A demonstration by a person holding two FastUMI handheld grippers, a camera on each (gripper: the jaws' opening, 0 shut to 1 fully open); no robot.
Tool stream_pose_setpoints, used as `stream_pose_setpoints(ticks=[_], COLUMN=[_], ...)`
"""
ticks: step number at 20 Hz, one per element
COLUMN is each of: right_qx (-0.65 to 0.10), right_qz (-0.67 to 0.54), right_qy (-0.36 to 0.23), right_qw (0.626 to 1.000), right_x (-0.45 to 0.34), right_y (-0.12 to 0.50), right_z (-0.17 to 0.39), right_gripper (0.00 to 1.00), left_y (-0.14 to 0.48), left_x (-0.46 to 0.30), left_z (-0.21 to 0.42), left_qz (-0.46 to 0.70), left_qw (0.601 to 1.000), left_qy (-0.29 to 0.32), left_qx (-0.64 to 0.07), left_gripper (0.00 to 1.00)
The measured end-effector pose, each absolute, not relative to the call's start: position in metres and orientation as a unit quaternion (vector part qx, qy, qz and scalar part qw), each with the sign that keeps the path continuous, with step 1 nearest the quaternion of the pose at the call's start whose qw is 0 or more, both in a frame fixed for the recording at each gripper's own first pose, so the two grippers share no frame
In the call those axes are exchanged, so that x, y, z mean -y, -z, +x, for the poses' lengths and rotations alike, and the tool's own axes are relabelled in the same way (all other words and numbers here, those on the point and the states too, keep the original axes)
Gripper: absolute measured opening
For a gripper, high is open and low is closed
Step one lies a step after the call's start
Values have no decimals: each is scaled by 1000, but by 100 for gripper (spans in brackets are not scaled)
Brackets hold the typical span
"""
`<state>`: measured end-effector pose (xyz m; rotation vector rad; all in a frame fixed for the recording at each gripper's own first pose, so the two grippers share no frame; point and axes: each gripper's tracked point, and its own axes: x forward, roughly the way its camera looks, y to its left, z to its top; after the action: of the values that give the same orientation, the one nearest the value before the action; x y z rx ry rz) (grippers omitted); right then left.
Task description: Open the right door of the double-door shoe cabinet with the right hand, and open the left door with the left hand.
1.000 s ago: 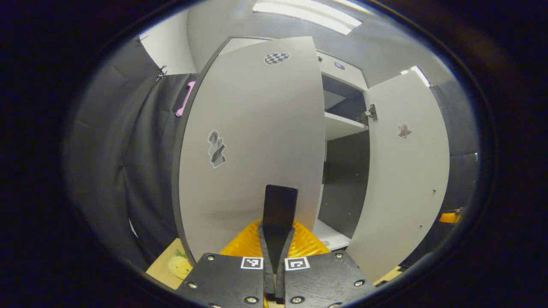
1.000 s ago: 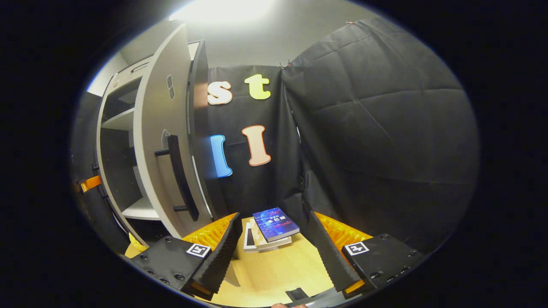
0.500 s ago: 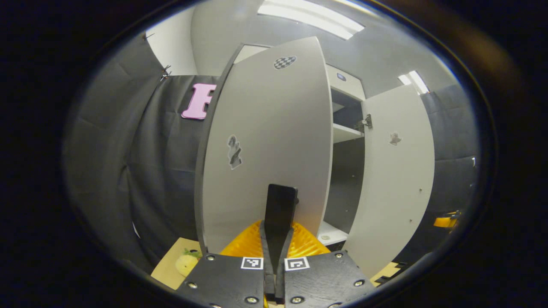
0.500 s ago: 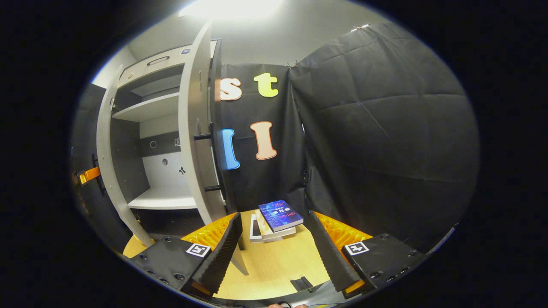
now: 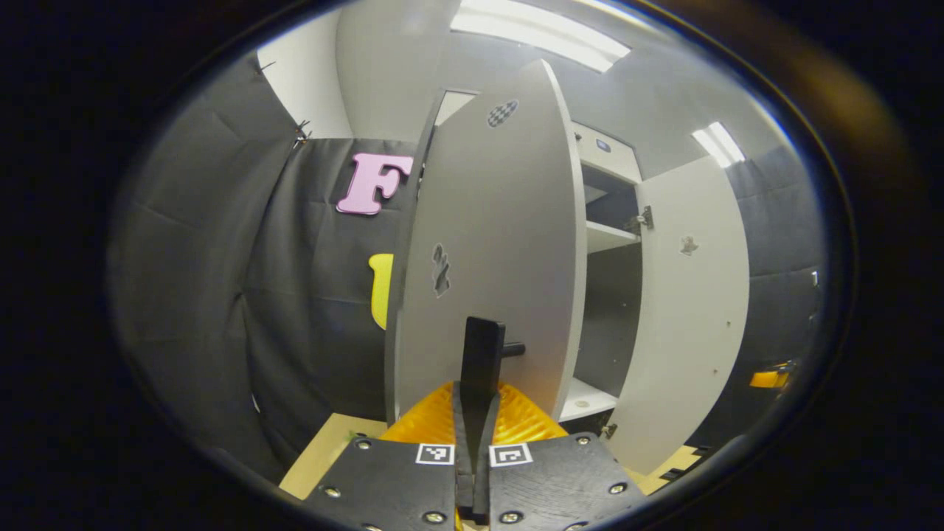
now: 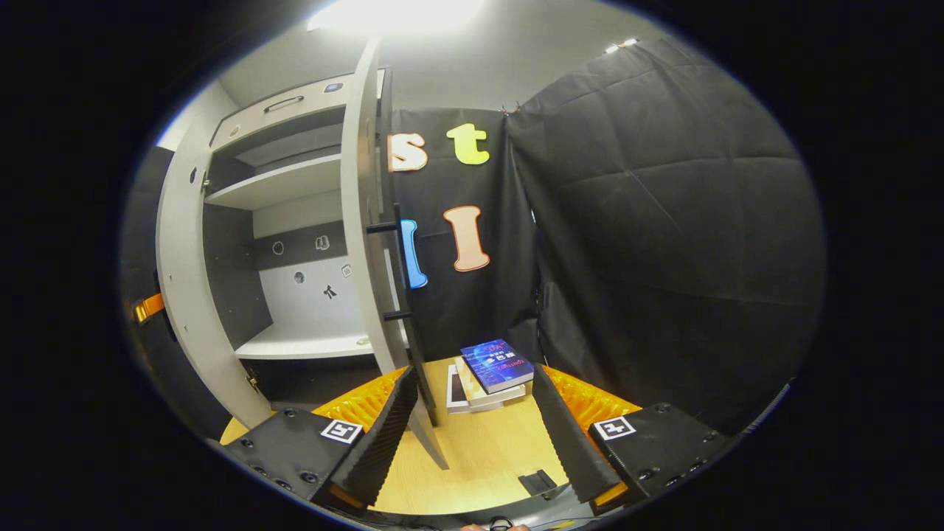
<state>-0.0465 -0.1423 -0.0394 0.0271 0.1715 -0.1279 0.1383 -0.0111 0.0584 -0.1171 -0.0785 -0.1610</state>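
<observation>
Shoe cabinet (image 6: pixel 287 221) doors both stand swung out. In your left gripper view, the left door (image 5: pixel 494 243) rises straight ahead of your left gripper (image 5: pixel 479 369), whose two fingers are pressed together around the door's dark handle (image 5: pixel 483 350); a short post of that handle pokes out to the right of the fingers. Two small stickers sit on the door face above your grip, a checkered one near the top and a darker one at mid height. Beyond the door's right edge you see the cabinet's inside with a pale shelf (image 5: pixel 608 234), and farther right the right door (image 5: pixel 693 310) turned outward, a hinge near its top.

In your right gripper view, your right gripper (image 6: pixel 472 420) has its fingers spread wide apart with nothing between them. The right door (image 6: pixel 369 221) stands edge-on just up and left of the gap, its bar handle (image 6: pixel 391 273) on the side facing right. To the left of it the cabinet interior lies open, with shelves and a back panel. Ahead between your fingers, a stack of books (image 6: pixel 490 369) lies on the wooden floor (image 6: pixel 472 457) near the black cloth wall. A small dark piece (image 6: pixel 538 483) lies on the floor close to the right finger.
</observation>
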Motion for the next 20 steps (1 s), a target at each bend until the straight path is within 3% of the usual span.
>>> stream_pose_setpoints(ticks=[1,13,15,20], right_qx=[-87,-92,-84,-80], right_qz=[11,16,20,17], right_qy=[62,80,86,77], right_qw=[994,992,993,994], right_x=[140,126,128,126], right_y=[40,41,35,28], right_z=[-47,-84,-85,-80], right_gripper=[98,98,98,98], left_y=[-58,-34,-36,-41], left_x=[4,-103,-94,-98], left_z=[136,134,126,128], left_qz=[-57,-68,-111,-74], left_qw=[994,997,992,996], left_qy=[82,35,61,43], left_qx=[40,19,20,27], left_gripper=[2,2,2,2])
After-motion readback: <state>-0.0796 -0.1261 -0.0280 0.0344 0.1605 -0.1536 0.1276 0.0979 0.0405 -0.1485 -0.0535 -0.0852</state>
